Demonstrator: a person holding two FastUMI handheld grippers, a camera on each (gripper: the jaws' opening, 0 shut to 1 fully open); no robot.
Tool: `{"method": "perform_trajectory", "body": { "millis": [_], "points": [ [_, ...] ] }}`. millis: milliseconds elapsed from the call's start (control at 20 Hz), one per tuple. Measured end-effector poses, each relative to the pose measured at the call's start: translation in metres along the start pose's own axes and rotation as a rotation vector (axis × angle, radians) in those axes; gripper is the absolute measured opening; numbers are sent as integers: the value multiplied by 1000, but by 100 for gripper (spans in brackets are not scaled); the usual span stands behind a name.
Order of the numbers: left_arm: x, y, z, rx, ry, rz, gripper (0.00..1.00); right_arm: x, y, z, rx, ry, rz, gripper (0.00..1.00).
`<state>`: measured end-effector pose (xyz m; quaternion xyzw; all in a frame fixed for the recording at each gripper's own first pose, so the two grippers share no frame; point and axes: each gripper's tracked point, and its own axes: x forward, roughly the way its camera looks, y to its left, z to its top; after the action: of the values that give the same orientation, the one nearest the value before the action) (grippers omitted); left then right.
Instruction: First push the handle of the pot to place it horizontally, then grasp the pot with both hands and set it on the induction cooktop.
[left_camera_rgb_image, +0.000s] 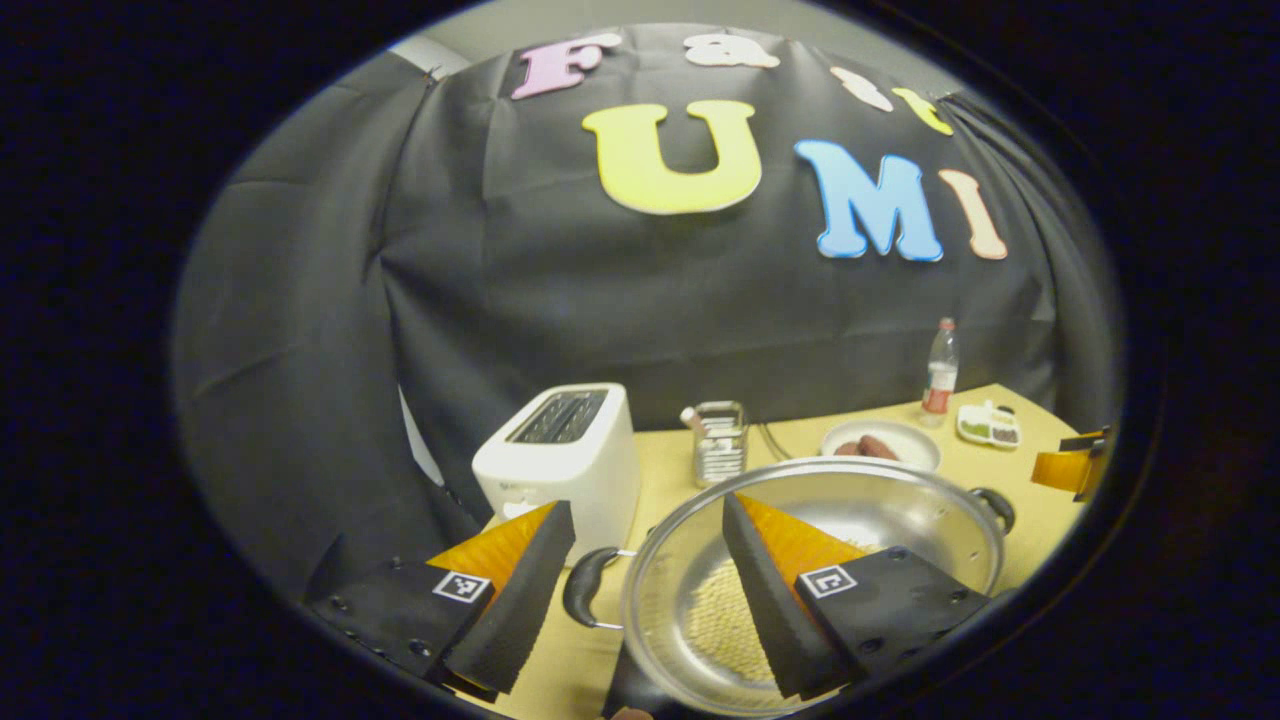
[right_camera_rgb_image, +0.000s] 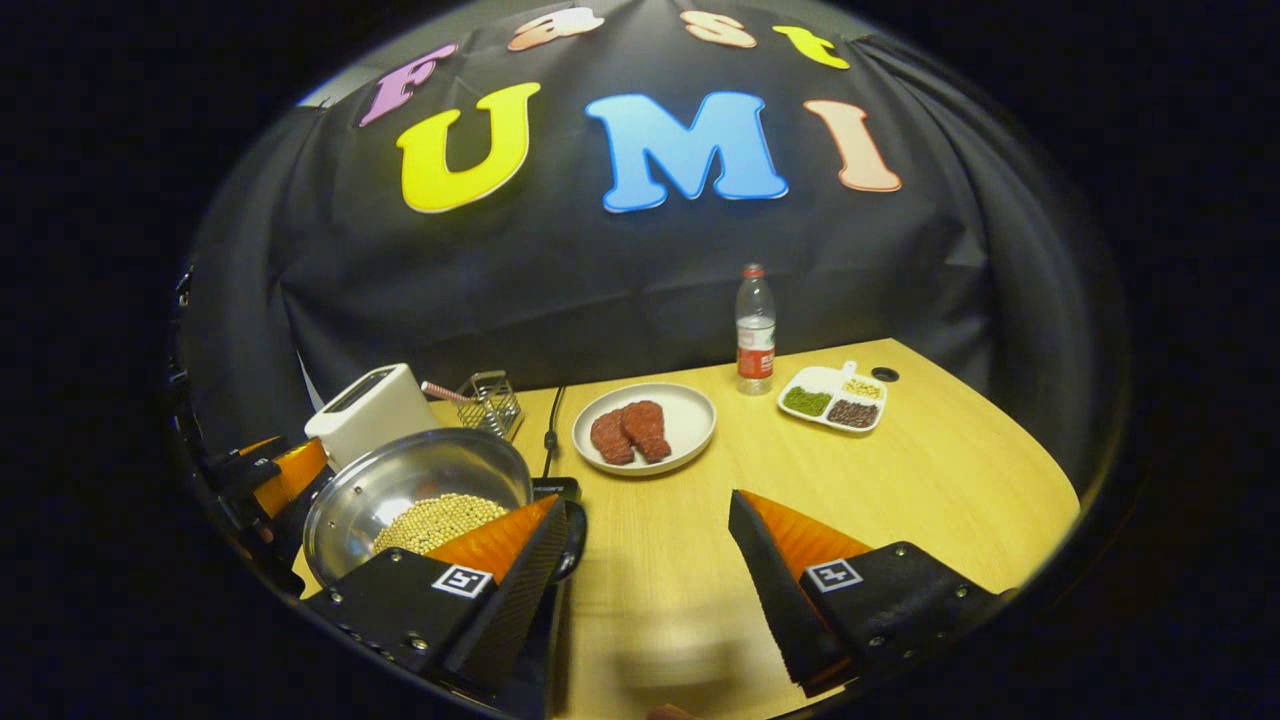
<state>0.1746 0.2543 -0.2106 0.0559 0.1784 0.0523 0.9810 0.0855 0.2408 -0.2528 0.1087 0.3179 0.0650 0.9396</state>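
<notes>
Pot (right_camera_rgb_image: 415, 495): steel, holds pale beans, on counter (right_camera_rgb_image: 900, 470) beside toaster (right_camera_rgb_image: 370, 400). Left hand-held gripper (left_camera_rgb_image: 648, 570): fingers spread, straddling the pot's near handle (left_camera_rgb_image: 583, 585). Right hand-held gripper (right_camera_rgb_image: 645, 560): spread, beside the pot's other handle.

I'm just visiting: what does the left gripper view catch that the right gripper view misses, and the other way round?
Left gripper view's own: the left hand-held gripper up close, open over the rim of the pot, with the pot's black loop handle between its fingers.
Right gripper view's own: the right hand-held gripper up close, open above the bare table, and a dark round hole beside the divided dish.
Shared: pot, toaster, wire basket, plate of meat, bottle, divided dish.
</notes>
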Motion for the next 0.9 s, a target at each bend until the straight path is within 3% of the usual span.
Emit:
{"method": "perform_trajectory", "body": {
  "millis": [150, 200, 400, 450, 700, 800, 850, 900],
  "points": [
    [-38, -58, 35, -29, -71, -46, 100, -33, -51, 7, 45, -48, -9, 98],
    [-53, -76, 43, -32, -89, -55, 96, -44, -69, 4, 49, -54, -9, 98],
    [-125, -148, 50, -35, -126, -87, 96, -95, -121, 8, -40, -138, 19, 99],
    [-144, -165, 42, -32, -116, -88, 93, -108, -130, 10, -74, -170, 26, 98],
    [-233, -243, 36, -8, -154, -133, 96, -183, -160, 10, -259, -297, 68, 98],
    [-263, -266, 45, 28, -194, -165, 99, -214, -164, 14, -282, -351, 74, 98],
    [-279, -273, 51, 39, -222, -185, 93, -228, -163, 20, -281, -387, 76, 98],
    [-293, -280, 58, 42, -245, -204, 97, -242, -163, 22, -276, -419, 70, 98]
  ]
}}
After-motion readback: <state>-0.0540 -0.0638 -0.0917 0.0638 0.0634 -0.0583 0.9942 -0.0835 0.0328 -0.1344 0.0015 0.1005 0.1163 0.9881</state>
